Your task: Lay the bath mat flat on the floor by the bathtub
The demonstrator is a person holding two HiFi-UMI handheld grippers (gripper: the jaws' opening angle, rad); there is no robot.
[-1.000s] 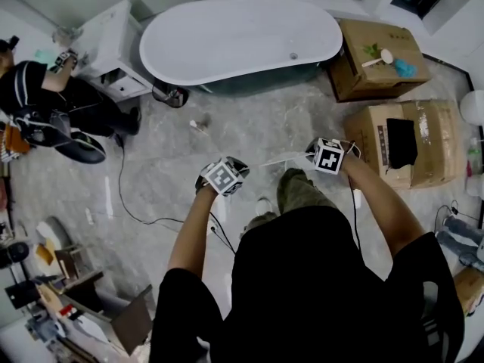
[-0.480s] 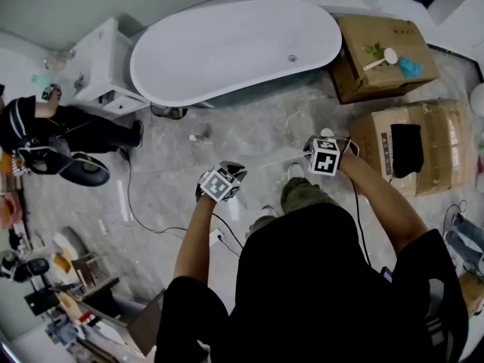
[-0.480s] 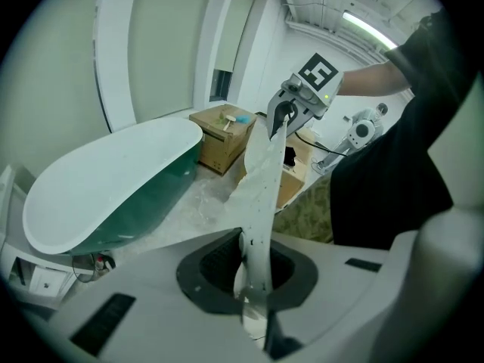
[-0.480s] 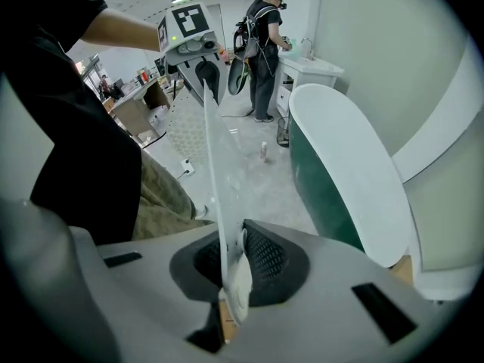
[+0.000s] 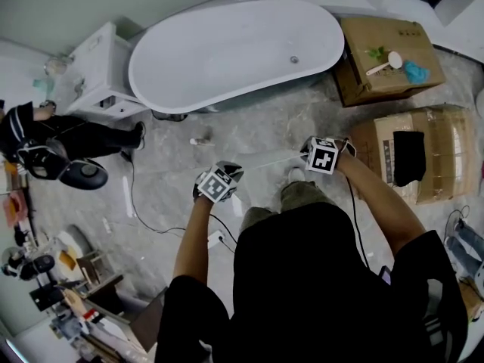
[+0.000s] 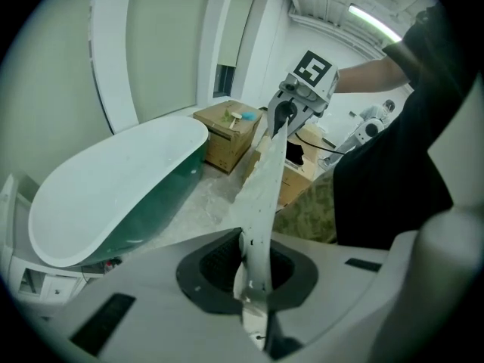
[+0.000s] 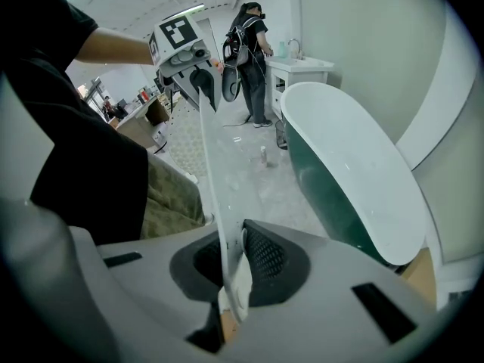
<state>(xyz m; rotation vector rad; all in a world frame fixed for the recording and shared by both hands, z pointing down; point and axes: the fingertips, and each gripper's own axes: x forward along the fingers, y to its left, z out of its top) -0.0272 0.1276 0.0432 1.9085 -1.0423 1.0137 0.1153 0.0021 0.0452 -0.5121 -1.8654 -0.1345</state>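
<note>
Bath mat (image 6: 261, 195): hanging stretched between left gripper (image 6: 253, 282) and right gripper (image 7: 231, 278), both clamping its edge, near bathtub (image 5: 234, 51).

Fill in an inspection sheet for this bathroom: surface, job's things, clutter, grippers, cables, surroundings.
Surface: grey marbled floor, mat not yet down.
Job's things: thin pale bath mat held stretched between both grippers, off the floor; white oval bathtub ahead.
Clutter: brown cardboard boxes right of the tub.
Grippers: left hand-held gripper and right hand-held gripper each shut on the mat.
Cables: black cable trailing across the floor, left.
Surroundings: white vanity cabinet; person in black beside it.
</note>
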